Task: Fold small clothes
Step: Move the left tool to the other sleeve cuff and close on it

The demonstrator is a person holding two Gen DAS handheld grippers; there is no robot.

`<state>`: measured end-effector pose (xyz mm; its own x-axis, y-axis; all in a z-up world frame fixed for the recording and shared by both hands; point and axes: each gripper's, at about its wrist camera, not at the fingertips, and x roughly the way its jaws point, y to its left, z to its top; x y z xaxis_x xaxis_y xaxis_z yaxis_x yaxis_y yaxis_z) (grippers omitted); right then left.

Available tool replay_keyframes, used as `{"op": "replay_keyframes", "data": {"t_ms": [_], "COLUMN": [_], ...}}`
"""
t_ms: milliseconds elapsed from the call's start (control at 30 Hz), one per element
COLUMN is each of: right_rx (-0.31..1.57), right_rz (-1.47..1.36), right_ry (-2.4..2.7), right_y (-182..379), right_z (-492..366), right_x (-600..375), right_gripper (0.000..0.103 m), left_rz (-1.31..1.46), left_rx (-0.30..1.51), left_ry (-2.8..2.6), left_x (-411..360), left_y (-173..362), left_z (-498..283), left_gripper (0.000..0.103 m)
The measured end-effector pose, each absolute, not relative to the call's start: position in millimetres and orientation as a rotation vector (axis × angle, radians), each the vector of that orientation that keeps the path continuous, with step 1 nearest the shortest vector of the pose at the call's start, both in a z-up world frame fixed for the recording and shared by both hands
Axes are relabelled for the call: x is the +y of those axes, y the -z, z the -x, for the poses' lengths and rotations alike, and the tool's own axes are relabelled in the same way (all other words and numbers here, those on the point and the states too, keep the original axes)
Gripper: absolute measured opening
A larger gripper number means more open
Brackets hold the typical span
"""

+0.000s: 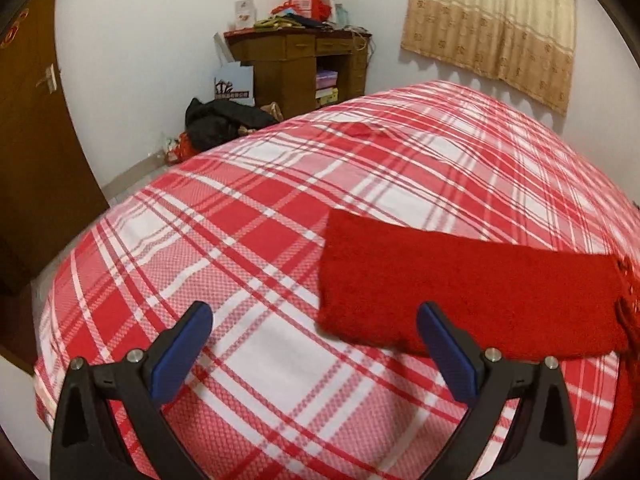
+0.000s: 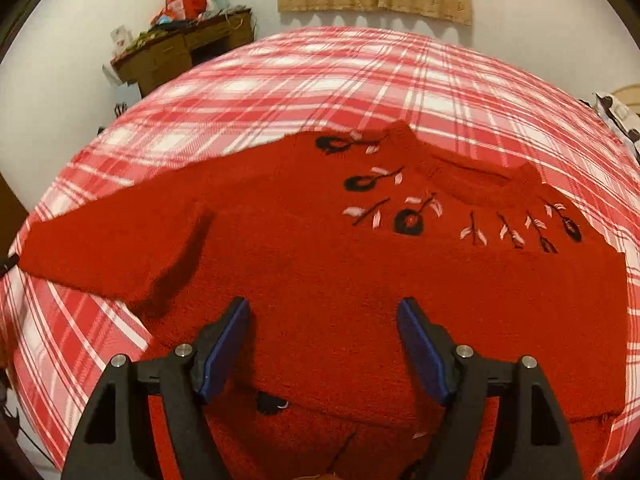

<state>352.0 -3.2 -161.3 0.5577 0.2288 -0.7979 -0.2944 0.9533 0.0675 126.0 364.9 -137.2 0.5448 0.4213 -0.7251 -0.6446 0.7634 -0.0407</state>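
Observation:
A small red knitted sweater [image 2: 320, 264] with black and pink flower embroidery lies on the red and white plaid bed [image 2: 320, 76]. One sleeve [image 2: 108, 248] stretches out to the left, and a fold of fabric lies across the body. That sleeve [image 1: 460, 284] also shows in the left wrist view, at the right. My left gripper [image 1: 314, 320] is open and empty above the bedcover, just left of the sleeve's end. My right gripper [image 2: 324, 312] is open and empty above the sweater's lower body.
A wooden desk [image 1: 300, 64] piled with items stands against the far wall, with a paper bag and dark clothes [image 1: 224, 120] on the floor beside it. A brown door [image 1: 32, 128] is at the left. A beige curtain [image 1: 492, 20] hangs behind the bed.

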Motion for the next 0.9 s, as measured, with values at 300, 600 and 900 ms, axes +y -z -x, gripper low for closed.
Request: {"op": "replay_keyframes", "data": {"t_ms": [300, 600, 900], "right_rx": [0.867, 0.866, 0.862], "right_rz": [0.178, 0.163, 0.154], "right_ry": [-0.31, -0.297, -0.291], "right_y": [180.5, 182.9, 183.7], "right_z": [-335.4, -333.9, -333.8], "right_x": [27.8, 22.1, 24.3], "right_gripper": [0.086, 0.091, 0.092], "left_rz": [0.387, 0.36, 0.481], "left_rx": [0.784, 0.797, 0.737], "left_ry": [-0.593, -0.561, -0.477], "left_x": [366.8, 363.7, 377.4], "left_y": [146.7, 148.3, 143.7], "left_z": [-138.1, -157.0, -151.9], "left_gripper": [0.09, 0.073, 0.015]}}
